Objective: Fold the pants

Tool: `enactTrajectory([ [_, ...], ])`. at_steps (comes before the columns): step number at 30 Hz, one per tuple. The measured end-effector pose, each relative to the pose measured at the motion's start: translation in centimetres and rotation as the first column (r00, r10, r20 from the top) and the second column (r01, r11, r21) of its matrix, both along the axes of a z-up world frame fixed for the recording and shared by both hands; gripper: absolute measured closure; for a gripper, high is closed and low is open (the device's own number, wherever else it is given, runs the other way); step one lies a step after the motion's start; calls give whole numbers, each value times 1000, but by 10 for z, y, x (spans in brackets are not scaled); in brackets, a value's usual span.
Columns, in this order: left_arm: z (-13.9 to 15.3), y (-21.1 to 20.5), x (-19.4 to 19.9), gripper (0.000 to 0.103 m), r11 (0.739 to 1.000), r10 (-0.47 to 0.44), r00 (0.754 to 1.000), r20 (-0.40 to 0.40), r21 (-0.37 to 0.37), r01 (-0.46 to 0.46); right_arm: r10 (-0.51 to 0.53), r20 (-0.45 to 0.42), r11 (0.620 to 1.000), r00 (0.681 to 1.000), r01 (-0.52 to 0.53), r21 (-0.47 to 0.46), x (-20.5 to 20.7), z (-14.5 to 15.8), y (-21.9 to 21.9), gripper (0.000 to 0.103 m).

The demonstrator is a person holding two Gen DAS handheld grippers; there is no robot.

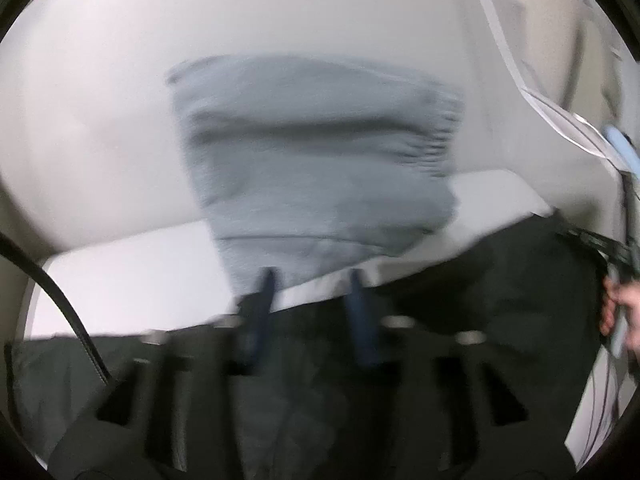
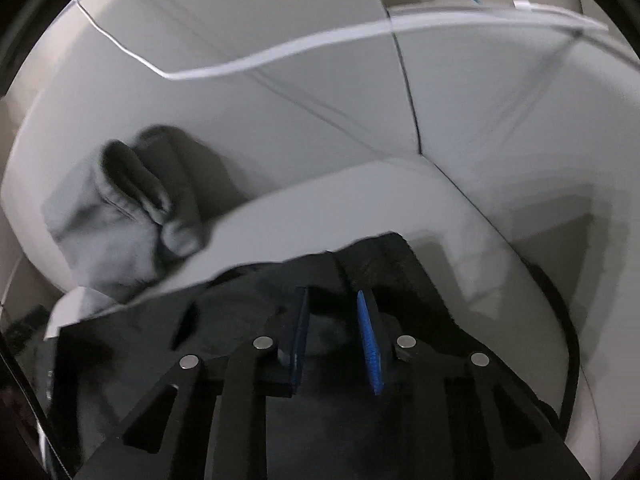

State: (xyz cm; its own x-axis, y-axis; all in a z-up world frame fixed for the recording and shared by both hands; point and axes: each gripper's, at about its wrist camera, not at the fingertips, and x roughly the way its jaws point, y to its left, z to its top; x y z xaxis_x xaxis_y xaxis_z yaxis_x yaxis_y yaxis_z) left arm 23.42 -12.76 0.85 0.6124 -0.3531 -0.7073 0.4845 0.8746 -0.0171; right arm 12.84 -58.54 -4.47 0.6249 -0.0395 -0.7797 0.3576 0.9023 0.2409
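Dark pants [image 1: 460, 300] lie across the near part of a white table [image 1: 120, 280], blurred in the left wrist view. My left gripper [image 1: 312, 276] is open just above their far edge, with nothing between its blue fingers. In the right wrist view the dark pants [image 2: 248, 300] lie under my right gripper [image 2: 334, 294], which is open over the cloth's far edge. The other gripper and the hand that holds it [image 1: 618, 304] show at the right edge of the left wrist view.
A folded grey garment [image 1: 316, 152] lies at the back of the table against the white wall; it also shows in the right wrist view [image 2: 120, 220]. A white cable [image 2: 280, 48] hangs across the wall. A black cable [image 1: 60, 292] runs at left.
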Motion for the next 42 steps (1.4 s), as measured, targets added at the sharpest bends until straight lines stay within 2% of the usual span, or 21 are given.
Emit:
enactTrajectory([
  [4,-20,-26,-25,98,989,-129,991,-16,63,130,26,-13,999,1000,-27,-41,-1,-8,-2,84],
  [6,-37,-37,-26,99,982,-121,991,-53,142,128,32,11,998,999,-31,-56,-7,0,-2,87],
  [9,-58,-40,-25,99,977,-71,991,-116,191,92,56,105,995,993,-47,-87,-36,24,3,87],
  [10,-60,-40,-27,99,977,-72,991,-113,192,93,67,114,994,991,-57,-88,-47,28,4,87],
  [13,-56,-38,-44,99,972,-97,994,-40,213,104,78,104,995,992,-70,-77,-83,30,1,87],
  [16,-73,-35,-37,99,967,-68,995,-74,239,84,37,62,997,997,-32,-73,-113,18,-8,88],
  [18,-77,-32,-37,99,973,-53,996,-71,221,68,22,30,998,999,-20,-66,-119,4,-13,90],
  [20,-83,-35,-35,99,972,-49,997,-61,225,62,19,33,999,999,-17,-48,-120,-5,-18,90],
  [23,-85,-37,-31,99,970,-48,997,-57,236,60,11,22,999,1000,-10,-47,-124,-2,-24,91],
  [26,-81,-34,-35,99,973,-63,997,-36,221,70,-1,14,997,1000,2,-83,-137,10,-18,91],
  [27,-86,-34,-36,99,967,-65,997,-42,244,73,13,12,995,1000,-12,-97,-141,12,-14,91],
  [31,-89,-34,-33,99,965,-63,997,-43,252,72,1,4,996,1000,-1,-89,-144,-2,-13,91],
  [34,-74,-20,-34,99,985,-42,996,-80,166,55,-23,13,998,1000,23,-56,-145,-5,-20,92],
  [38,-27,26,-63,99,999,-26,1000,-14,-26,26,-26,45,999,999,27,-34,-155,7,-19,92],
  [40,6,66,-90,99,989,6,999,44,-145,0,-9,95,1000,995,11,-19,-160,21,-11,92],
  [42,37,107,-120,99,965,44,994,97,-263,-17,28,160,999,987,-22,-41,-169,41,1,92],
])
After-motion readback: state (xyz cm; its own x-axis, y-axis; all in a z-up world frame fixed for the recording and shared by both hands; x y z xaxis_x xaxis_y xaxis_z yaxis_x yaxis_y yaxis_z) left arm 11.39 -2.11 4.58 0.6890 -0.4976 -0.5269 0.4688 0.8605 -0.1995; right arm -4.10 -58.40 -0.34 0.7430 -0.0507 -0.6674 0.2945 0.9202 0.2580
